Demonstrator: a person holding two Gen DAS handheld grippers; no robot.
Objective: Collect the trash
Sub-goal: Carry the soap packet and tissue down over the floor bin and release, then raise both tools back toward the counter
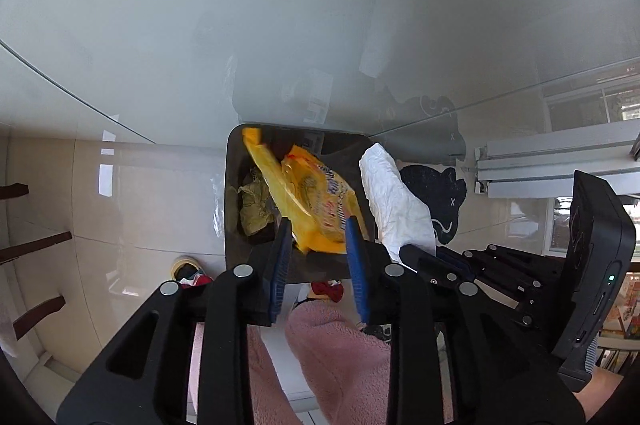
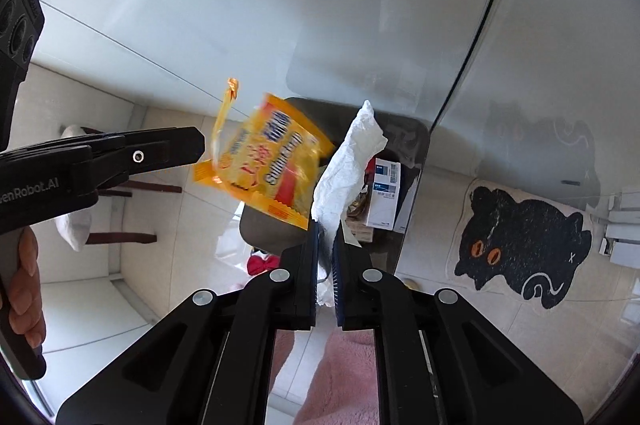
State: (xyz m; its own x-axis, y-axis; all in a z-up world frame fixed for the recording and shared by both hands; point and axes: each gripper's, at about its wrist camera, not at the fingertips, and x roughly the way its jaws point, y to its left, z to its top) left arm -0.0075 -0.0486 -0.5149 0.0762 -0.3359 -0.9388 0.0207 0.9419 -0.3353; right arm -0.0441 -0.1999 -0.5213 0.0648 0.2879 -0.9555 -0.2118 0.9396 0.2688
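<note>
Left wrist view — my left hand-held gripper (image 1: 318, 245) hangs over the dark bin (image 1: 236, 193) on the floor beside the glass desk (image 1: 200, 25). Its blue pads stand apart; the yellow snack wrapper (image 1: 316, 197) sits loose between them, let go so it drops in. Crumpled greenish scrap (image 1: 254, 203) lies inside.

Right wrist view — my right hand-held gripper (image 2: 327, 237) is clenched on the white tissue (image 2: 348, 161), held above the same bin (image 2: 264, 229), next to drop, I judge.
</note>
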